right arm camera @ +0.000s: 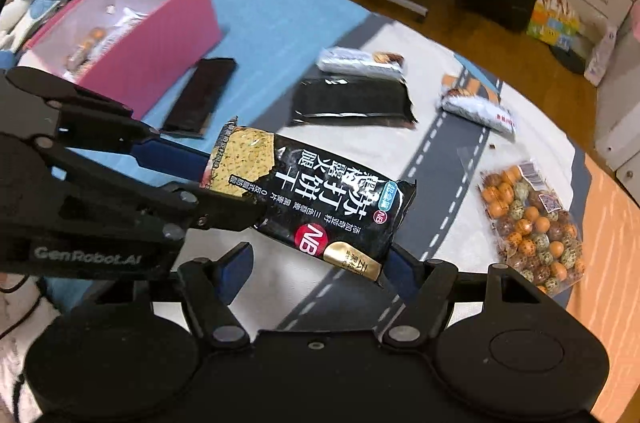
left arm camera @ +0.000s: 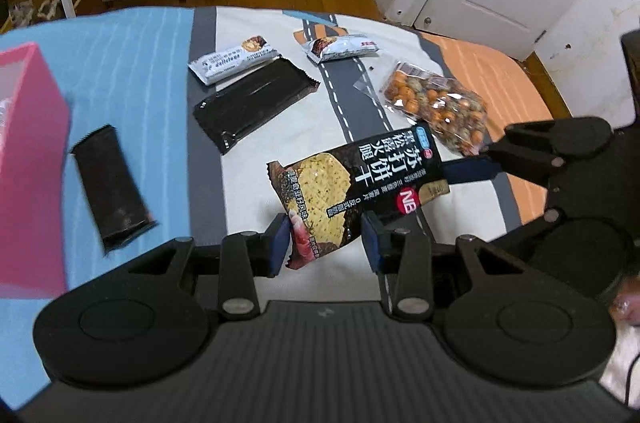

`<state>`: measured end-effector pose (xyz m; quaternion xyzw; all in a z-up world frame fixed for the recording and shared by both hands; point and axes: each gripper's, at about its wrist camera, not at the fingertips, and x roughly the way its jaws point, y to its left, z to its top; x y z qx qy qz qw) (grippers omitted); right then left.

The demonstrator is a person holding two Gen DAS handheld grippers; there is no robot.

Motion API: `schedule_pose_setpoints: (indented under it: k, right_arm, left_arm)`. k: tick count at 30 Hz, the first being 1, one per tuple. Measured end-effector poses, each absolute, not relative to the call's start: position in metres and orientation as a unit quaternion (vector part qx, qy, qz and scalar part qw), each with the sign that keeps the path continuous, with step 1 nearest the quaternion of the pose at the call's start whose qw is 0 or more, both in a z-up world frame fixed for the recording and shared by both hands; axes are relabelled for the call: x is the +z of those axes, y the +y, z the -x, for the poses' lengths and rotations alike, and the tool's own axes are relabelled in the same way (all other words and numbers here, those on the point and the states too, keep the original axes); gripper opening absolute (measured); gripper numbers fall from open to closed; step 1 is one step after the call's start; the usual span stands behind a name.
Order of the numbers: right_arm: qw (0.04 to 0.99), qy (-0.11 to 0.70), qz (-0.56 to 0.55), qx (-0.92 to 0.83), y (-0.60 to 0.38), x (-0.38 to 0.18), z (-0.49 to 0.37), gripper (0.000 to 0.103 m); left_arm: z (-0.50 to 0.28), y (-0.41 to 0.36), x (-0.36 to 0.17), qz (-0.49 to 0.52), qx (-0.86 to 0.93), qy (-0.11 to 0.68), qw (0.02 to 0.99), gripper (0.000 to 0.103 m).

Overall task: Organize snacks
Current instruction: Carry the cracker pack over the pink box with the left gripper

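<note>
Scene: 2 handheld grippers meet over a bed spread with a blue, white and orange road-print cover (left arm camera: 132,63), snacks scattered across it.
Cracker packet: the black soda-cracker packet (left arm camera: 360,179) hangs tilted between the 2 grippers near the bed's near edge. It appears lifted clear of the cover, likely so it can be carried to the box.
Left gripper: the left gripper (left arm camera: 324,243) has its jaws clenched on the packet's cracker-picture end, pads pressed to both sides. That looks like the grasp carrying the weight.
Right gripper: the right gripper (right arm camera: 318,265) has its jaws spread around the gold-labelled end. One pad lies against the packet and the other stands clear of it, so it reads as released, steadying and not holding.
Pink box: the pink box (right arm camera: 160,35) sits toward the bed's left edge, a few snacks already inside, the probable destination.
Waiting: a small black bar (left arm camera: 112,191) lies just beside the box. A larger black packet (left arm camera: 252,103), 2 white-wrapped snacks (left arm camera: 232,61) (left arm camera: 344,49) and a clear bag of coated nuts (left arm camera: 436,107) lie toward the far edge, well apart from the box.
Progress: early, by this view; most snacks remain outside.
</note>
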<state>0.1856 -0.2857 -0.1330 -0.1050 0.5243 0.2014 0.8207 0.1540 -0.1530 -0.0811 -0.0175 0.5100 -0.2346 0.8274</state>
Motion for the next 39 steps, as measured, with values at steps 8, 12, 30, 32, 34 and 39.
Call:
schedule_pose_setpoints:
  k: [8, 12, 30, 32, 34, 39]
  right_arm:
    - [0.838, 0.491, 0.097, 0.216, -0.26, -0.097, -0.146, 0.076]
    - [0.843, 0.473, 0.104, 0.234, -0.238, -0.081, -0.131, 0.076]
    - [0.841, 0.414, 0.127, 0.325, -0.104, -0.038, -0.162, 0.076]
    - [0.839, 0.412, 0.117, 0.336, -0.09, -0.037, -0.175, 0.075]
    - [0.834, 0.415, 0.113, 0.345, -0.075, -0.04, -0.188, 0.072]
    - [0.826, 0.423, 0.111, 0.356, -0.044, -0.059, -0.21, 0.059]
  left_arm:
    - [-0.115, -0.112, -0.041, 0.024, -0.259, 0.499, 0.827, 0.036]
    - [-0.098, -0.087, -0.024, 0.021, -0.256, 0.495, 0.83, 0.036]
    - [-0.106, 0.059, 0.018, 0.044, -0.139, 0.472, 0.869, 0.039]
    - [-0.117, 0.076, 0.016, 0.054, -0.121, 0.474, 0.871, 0.039]
    - [-0.125, 0.09, 0.012, 0.057, -0.105, 0.47, 0.875, 0.039]
    - [-0.148, 0.127, -0.007, 0.071, -0.071, 0.465, 0.88, 0.04]
